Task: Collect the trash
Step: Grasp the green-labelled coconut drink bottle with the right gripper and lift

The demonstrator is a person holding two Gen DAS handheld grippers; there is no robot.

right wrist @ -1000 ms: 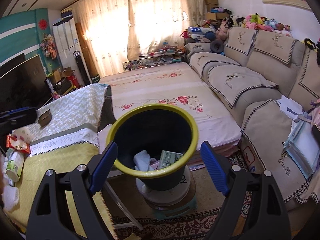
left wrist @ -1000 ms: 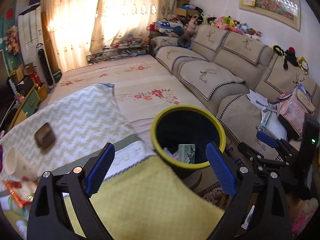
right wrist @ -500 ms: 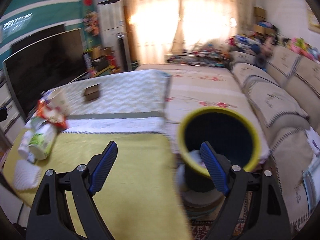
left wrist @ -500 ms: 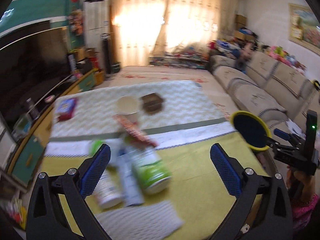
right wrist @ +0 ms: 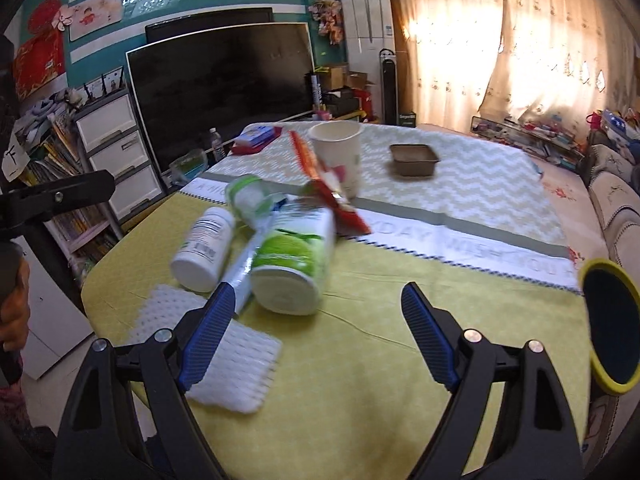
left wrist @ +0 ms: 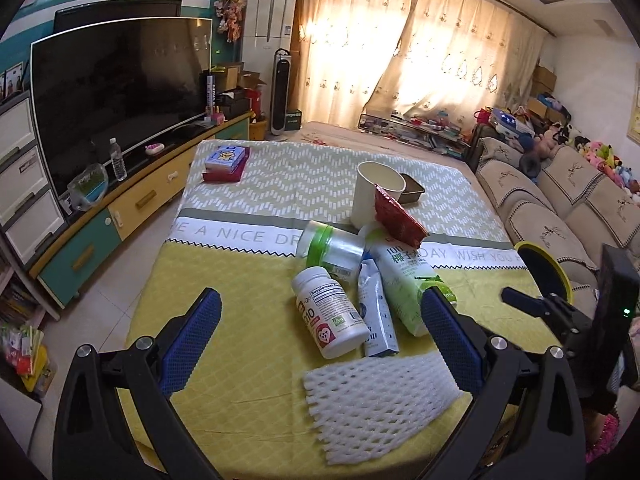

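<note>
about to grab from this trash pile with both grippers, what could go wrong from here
1. The red snack wrapper leans on the paper cup and lies over the green carton; pulling any of them may tip the cup or scatter the pile.
2. The white pill bottle lies on its side and could roll off the table if nudged.
3. The bin sits past the table edge, so a carried item may drop short. Both the left gripper and the right gripper are open and empty.

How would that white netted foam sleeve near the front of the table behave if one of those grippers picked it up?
The foam net sleeve lies flat with an open mesh, so it probably weighs almost nothing and would squash and droop between the pads. It looks soft, not breakable. Lying flat on the yellow tablecloth, it seems unlikely to roll, though a nudge might slide it.
</note>
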